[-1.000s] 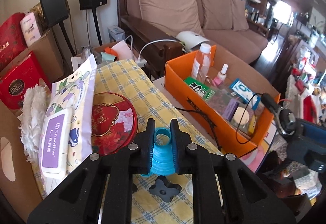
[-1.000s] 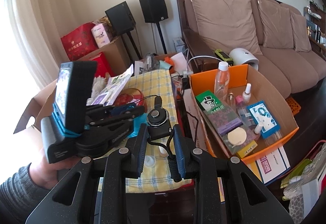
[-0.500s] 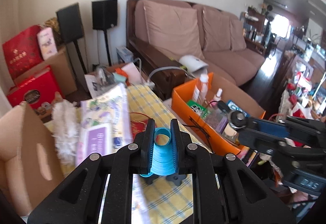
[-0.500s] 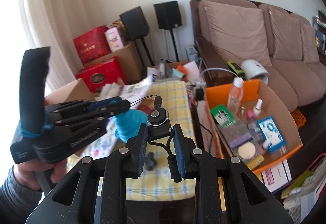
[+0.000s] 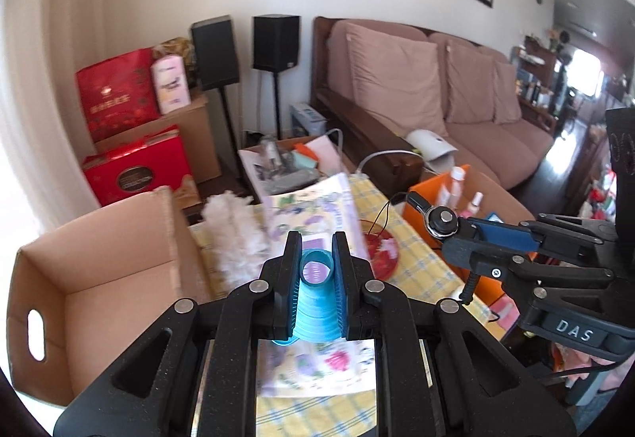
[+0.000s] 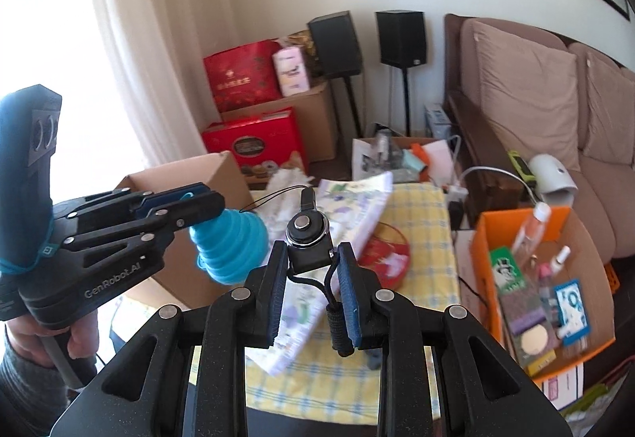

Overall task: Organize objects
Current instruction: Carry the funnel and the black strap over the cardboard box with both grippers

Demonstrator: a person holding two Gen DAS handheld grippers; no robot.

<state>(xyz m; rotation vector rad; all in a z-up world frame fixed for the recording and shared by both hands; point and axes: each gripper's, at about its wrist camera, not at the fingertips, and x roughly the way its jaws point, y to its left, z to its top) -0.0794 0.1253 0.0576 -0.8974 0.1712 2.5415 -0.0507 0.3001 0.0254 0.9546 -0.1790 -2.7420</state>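
Left wrist view: left hand-held gripper (image 5: 316,270) clamped on the blue funnel (image 5: 315,312) at its narrow neck, centre frame, lifted off the surface (image 5: 416,258); soft ribbed silicone, light, squashes, so hold the neck. Right hand-held gripper (image 6: 311,270) closed on the black clip (image 6: 307,234) with cord, rigid, light, cord may snag. Brown box (image 5: 99,278) lower left

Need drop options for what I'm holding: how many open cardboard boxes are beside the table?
2: a plain brown box left of the table, and an orange box of toiletries on its right. More may be hidden.
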